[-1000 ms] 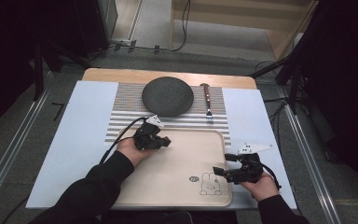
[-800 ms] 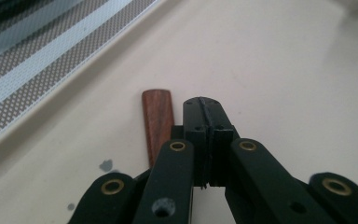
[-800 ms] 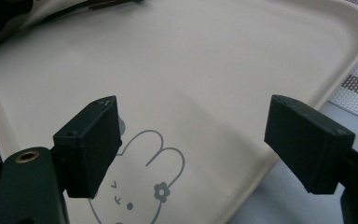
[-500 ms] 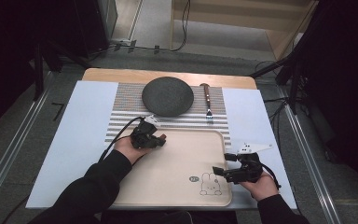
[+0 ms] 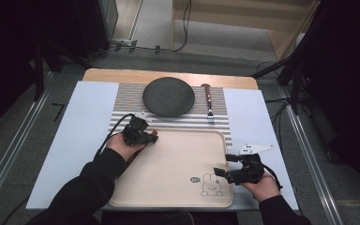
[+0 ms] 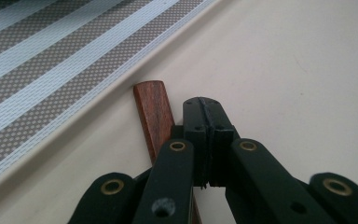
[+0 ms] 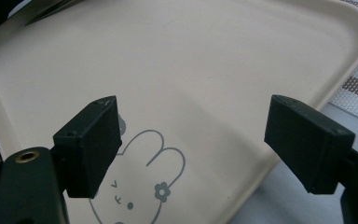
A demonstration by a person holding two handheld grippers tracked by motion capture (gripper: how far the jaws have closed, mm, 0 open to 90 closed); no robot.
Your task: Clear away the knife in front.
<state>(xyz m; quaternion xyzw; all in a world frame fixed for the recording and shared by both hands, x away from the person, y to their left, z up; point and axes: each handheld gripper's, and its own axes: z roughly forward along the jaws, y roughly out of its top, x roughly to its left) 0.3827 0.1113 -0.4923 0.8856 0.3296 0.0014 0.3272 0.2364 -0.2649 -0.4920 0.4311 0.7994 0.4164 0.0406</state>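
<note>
Your left gripper (image 6: 209, 135) has its jaws pressed together over the far left corner of the beige tray (image 5: 178, 154), and a wooden-handled utensil (image 6: 154, 114) sits just beside and under them; whether the jaws pinch it lower down is hidden, so treat the grip as unproven. The handle's end lies close to the tray's raised rim, next to the striped mat (image 6: 51, 60). If you lift or slide now, the handle could slip out, tip against the rim, or skate across the smooth tray. Your right gripper (image 7: 205, 140) hovers with jaws wide apart over the tray's near right corner by the rabbit drawing (image 7: 140, 177), holding nothing; a drop there could nudge the tray on the counter. On the mat, the dark round plate (image 5: 168, 96) and a second utensil (image 5: 208, 104) lie well apart from both grippers.
</note>
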